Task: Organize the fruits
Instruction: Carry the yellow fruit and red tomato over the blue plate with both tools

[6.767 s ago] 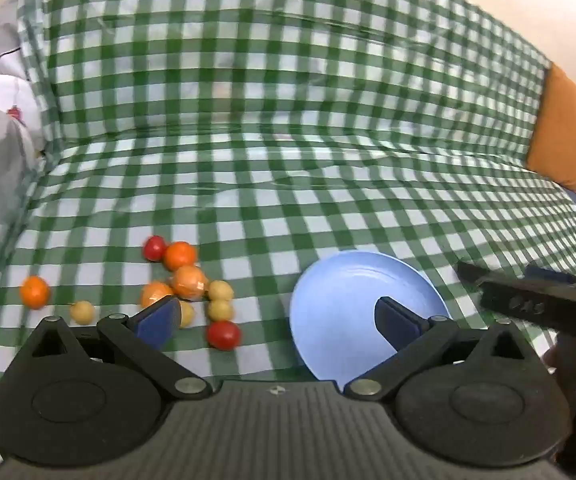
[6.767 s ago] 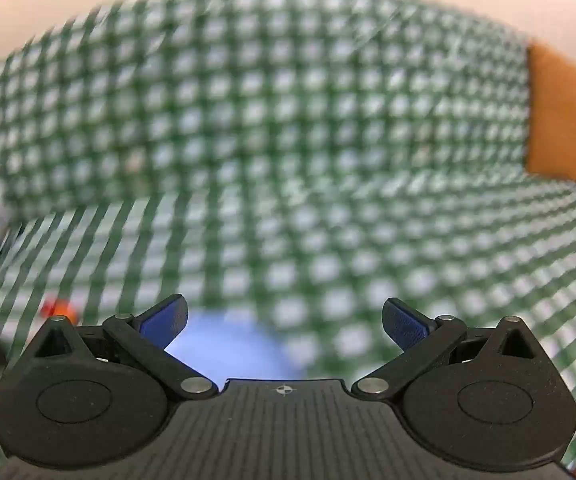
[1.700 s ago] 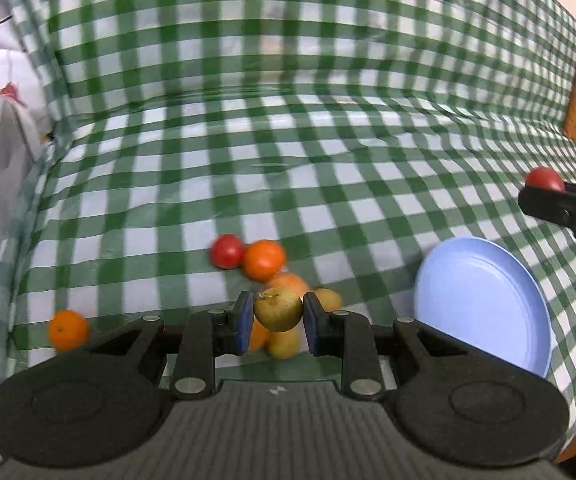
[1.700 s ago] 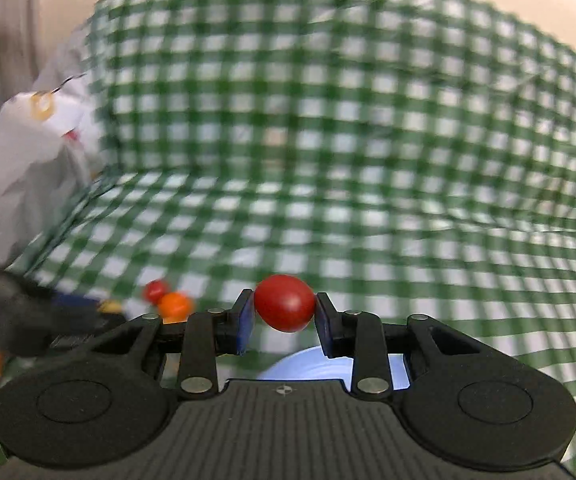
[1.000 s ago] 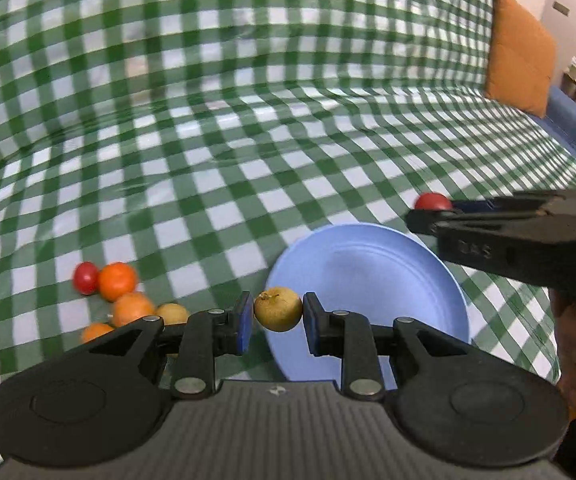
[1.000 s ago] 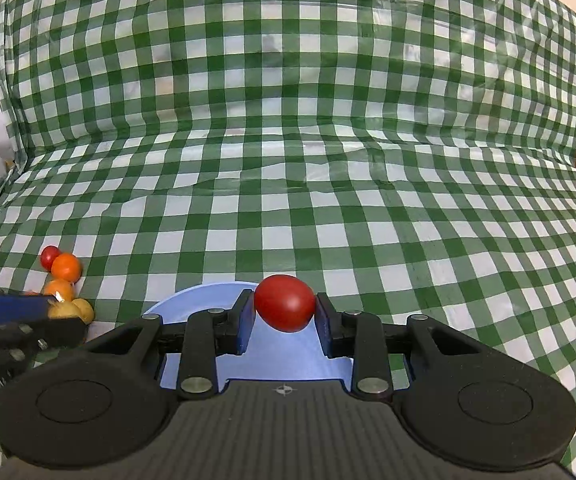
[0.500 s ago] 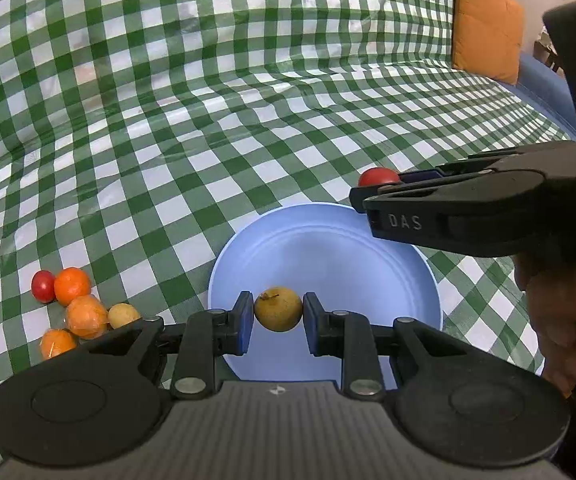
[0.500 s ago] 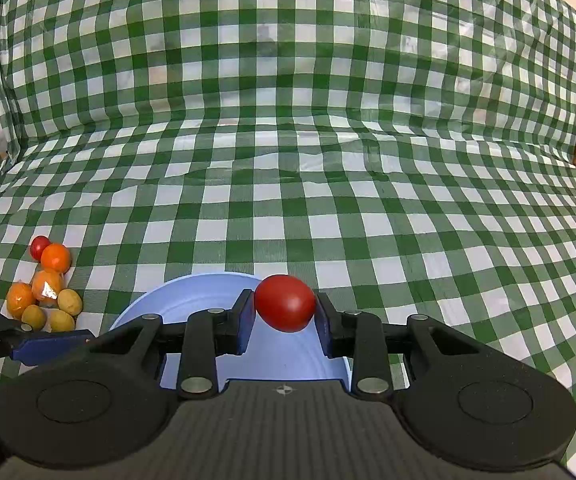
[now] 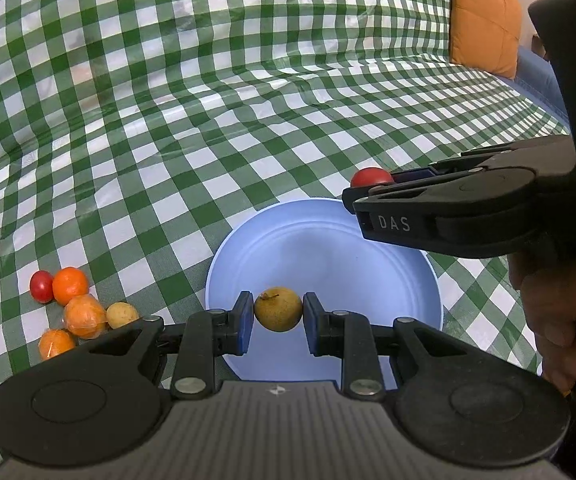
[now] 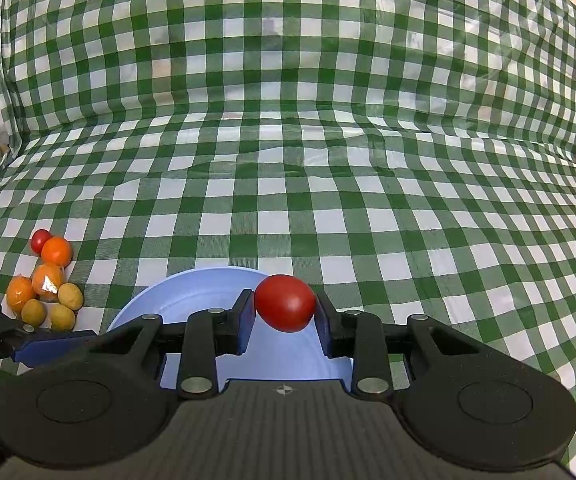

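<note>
- The green-and-white checked cloth [image 10: 328, 208] covered the whole seat and its back, with an orange cushion [image 9: 484, 20] at the far right.
- The blue plate [image 9: 328, 248] lay on the cloth in front of you, nothing resting on it.
- Your left gripper [image 9: 276, 316] hovered over the plate's near side, its jaws narrowed onto a yellow-brown fruit [image 9: 277, 309], pads pressing both sides.
- Your right gripper [image 10: 284, 312] was above the plate's far rim, jaws clamped on a red tomato [image 10: 284, 303].
- The loose fruits [image 10: 47, 280], oranges, small yellow ones and one red, sat clustered on the cloth left of the plate.
</note>
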### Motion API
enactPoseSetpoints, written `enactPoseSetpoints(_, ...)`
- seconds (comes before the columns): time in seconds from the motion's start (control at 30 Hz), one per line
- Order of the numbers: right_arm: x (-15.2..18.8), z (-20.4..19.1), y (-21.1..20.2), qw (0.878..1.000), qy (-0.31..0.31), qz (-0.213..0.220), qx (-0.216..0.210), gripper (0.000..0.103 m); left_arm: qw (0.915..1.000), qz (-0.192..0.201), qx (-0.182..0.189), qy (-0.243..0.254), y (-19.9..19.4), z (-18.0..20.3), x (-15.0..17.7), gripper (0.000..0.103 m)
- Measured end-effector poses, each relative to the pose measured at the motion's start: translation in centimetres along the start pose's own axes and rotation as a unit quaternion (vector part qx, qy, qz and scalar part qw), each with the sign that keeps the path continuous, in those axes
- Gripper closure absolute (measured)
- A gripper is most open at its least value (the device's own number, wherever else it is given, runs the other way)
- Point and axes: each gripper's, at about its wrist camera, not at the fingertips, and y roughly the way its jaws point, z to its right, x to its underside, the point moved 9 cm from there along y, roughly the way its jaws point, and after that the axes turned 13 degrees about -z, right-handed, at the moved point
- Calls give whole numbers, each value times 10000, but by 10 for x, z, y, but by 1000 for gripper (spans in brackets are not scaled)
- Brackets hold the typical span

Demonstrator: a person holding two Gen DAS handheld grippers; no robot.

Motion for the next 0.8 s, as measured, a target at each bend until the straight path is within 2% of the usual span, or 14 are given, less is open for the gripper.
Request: enactPoseSetpoints(0.8, 1, 1, 7, 10000, -22, -43, -20, 70, 10000, -38, 10, 27, 3, 3, 1, 74)
